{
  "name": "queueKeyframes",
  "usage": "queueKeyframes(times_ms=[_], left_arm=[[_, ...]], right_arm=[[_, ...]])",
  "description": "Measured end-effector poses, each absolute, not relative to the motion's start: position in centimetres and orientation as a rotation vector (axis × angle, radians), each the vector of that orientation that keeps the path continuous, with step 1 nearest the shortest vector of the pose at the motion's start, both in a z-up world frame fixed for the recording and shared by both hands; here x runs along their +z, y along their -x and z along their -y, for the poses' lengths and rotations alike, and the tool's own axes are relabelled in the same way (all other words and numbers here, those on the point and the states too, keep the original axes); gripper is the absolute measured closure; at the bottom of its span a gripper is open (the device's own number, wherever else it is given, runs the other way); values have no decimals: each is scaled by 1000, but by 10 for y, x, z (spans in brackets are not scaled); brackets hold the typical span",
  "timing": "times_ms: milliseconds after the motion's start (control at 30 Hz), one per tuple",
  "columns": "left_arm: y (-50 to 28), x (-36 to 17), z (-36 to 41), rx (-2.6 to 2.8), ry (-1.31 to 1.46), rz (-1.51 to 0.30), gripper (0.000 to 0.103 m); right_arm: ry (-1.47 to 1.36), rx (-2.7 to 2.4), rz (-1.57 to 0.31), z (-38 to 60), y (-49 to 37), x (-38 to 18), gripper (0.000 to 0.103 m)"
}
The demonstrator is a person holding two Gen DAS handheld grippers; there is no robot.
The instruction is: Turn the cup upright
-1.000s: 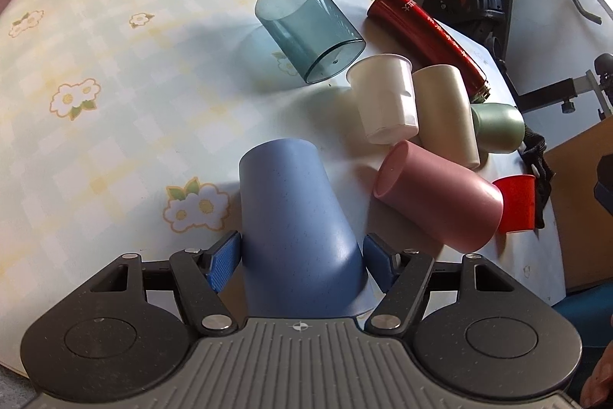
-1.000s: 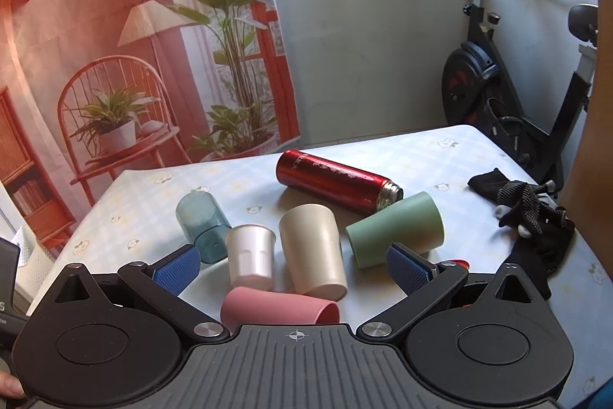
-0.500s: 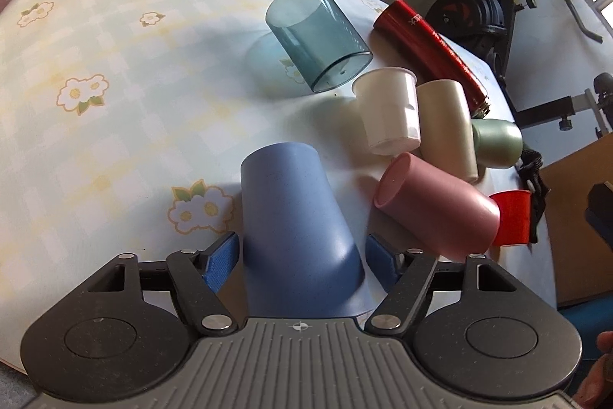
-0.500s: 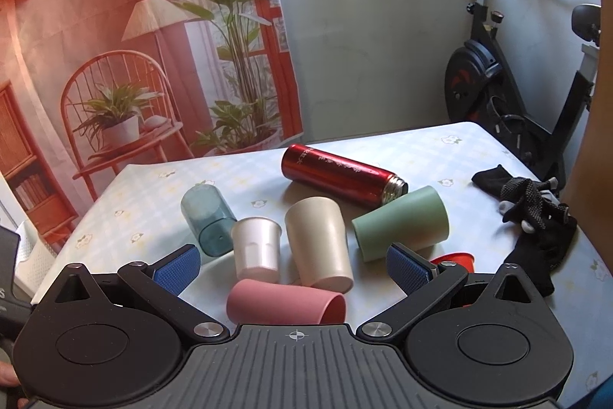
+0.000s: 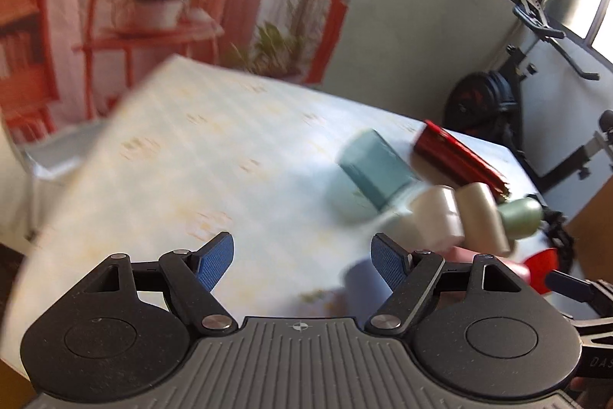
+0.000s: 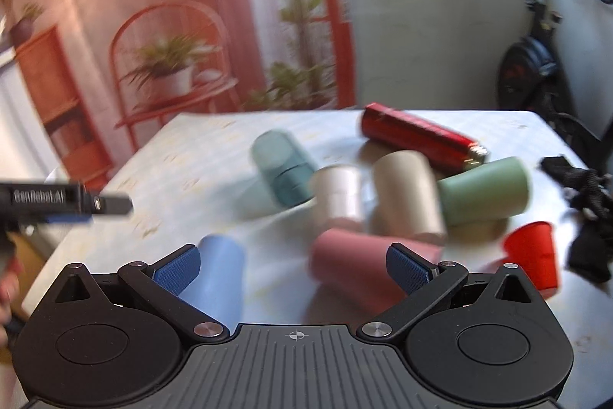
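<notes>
My left gripper (image 5: 302, 255) is spread wide with nothing between its blue pads (image 5: 214, 261); below the gap lies bare floral tablecloth (image 5: 184, 156). Both views are blurred by motion. At about two o'clock from this gripper sits a cluster of cups: a teal see-through cup (image 5: 373, 169) on its side, then a white cup (image 5: 438, 213), a beige cup (image 5: 482, 213) and a green cup (image 5: 521, 217) in a row toward three o'clock. Behind them lies a red flask (image 5: 459, 158). Low at three o'clock, partly hidden by my gripper's right finger, I see a slice of pink cup (image 5: 463, 252) and a small red cup (image 5: 542, 265).

My right gripper (image 6: 295, 265) is also spread wide and grips nothing. The blue cup (image 6: 218, 275) stands on the table at about nine o'clock, just beside and partly behind the left pad (image 6: 178, 271); it looks wider at the bottom, though the blur leaves this uncertain. At one o'clock the pink cup (image 6: 352, 265) lies on its side, close to the right pad. Beyond it, from eleven to two o'clock, are the teal cup (image 6: 285, 171), white cup (image 6: 337, 196), beige cup (image 6: 406, 190) and green cup (image 6: 484, 190), with the red flask (image 6: 417, 135) behind. The small red cup (image 6: 532, 257) stands at three o'clock, near a black glove (image 6: 586, 213).
</notes>
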State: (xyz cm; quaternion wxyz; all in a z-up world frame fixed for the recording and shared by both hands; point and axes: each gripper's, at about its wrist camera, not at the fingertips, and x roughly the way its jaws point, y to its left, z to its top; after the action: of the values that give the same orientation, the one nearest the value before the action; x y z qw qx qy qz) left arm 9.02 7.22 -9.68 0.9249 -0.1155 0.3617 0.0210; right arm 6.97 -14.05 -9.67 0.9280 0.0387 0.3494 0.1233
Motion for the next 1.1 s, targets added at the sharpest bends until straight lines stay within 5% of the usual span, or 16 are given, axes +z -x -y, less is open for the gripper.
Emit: queueKeyframes(times_ms=[800, 1100], left_arm=[[-36, -92, -137, 266, 167, -619, 22], [-33, -98, -131, 259, 173, -620, 22]], right_arm=[[-16, 293, -776, 62, -65, -153, 7], [23, 280, -812, 55, -60, -174, 21]])
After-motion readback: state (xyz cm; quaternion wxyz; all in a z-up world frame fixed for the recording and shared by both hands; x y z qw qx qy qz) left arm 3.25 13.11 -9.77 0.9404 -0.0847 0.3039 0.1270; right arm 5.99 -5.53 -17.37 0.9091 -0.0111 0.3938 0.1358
